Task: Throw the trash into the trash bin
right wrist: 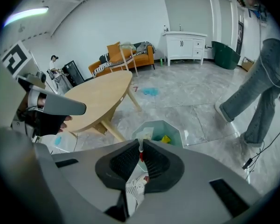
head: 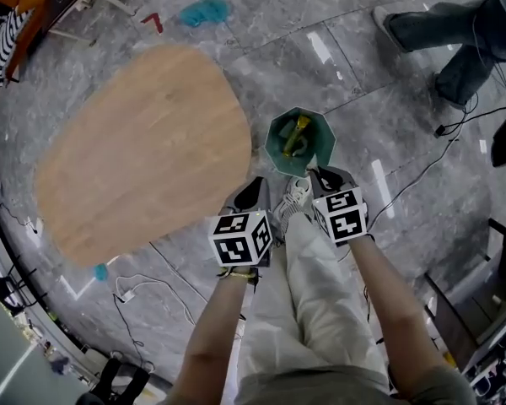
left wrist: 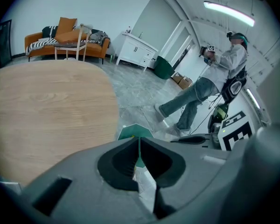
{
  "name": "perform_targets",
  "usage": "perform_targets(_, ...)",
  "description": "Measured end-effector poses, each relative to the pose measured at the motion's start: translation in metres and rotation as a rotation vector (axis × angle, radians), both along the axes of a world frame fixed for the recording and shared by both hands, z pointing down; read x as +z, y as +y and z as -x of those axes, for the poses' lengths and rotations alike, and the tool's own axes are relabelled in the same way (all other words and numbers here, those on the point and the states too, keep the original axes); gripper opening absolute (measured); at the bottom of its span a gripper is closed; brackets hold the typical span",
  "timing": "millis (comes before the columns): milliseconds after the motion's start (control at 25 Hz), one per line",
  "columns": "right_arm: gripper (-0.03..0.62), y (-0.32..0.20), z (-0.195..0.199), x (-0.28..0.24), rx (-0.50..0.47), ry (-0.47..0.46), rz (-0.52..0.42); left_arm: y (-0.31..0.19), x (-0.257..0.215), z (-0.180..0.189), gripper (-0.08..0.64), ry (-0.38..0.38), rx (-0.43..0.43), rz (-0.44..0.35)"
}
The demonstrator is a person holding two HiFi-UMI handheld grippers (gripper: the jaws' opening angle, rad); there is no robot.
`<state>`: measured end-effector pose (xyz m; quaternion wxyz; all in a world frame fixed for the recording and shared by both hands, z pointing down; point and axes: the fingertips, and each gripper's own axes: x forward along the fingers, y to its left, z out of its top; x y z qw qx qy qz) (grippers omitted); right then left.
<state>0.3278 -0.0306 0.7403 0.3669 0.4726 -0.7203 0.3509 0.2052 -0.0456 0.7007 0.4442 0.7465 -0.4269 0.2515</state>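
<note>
Evidently thin, a red scrap (right wrist: 139, 156) sits pinched between the nearly closed jaws of the right gripper (right wrist: 140, 144). It looks light and flimsy, so this edge pinch should suffice. Just beyond is the trash bin (head: 274, 126), already holding litter. The left gripper (left wrist: 139, 140) is pressed together, empty, beside the wooden table (head: 135, 150).

My head camera looks steeply down from above. Each gripper camera rides close behind its own jaws, facing forward and down across the room. All three views share the green trash bin (head: 322, 142) and the wooden table (head: 143, 150)
</note>
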Motion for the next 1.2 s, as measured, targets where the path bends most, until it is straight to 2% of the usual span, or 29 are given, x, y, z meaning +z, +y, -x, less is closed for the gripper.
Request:
perform_targets(600, 0.025, -0.002, -0.003, 0.017, 0.014, -0.011, 0.023, 0.009, 0.019, 0.002, 0.011, -0.013, 0.0, 0.019)
perform_targets(760, 0.114, 0.0, -0.002, 0.017, 0.022, -0.005, 0.026, 0.011, 0.018, 0.0, 0.011, -0.011, 0.009, 0.017)
perform_targets(1200, 0.124, 0.006, 0.004, 0.0, 0.05, -0.018, -0.013, 0.012, 0.01, 0.004, 0.011, -0.001, 0.013, 0.001)
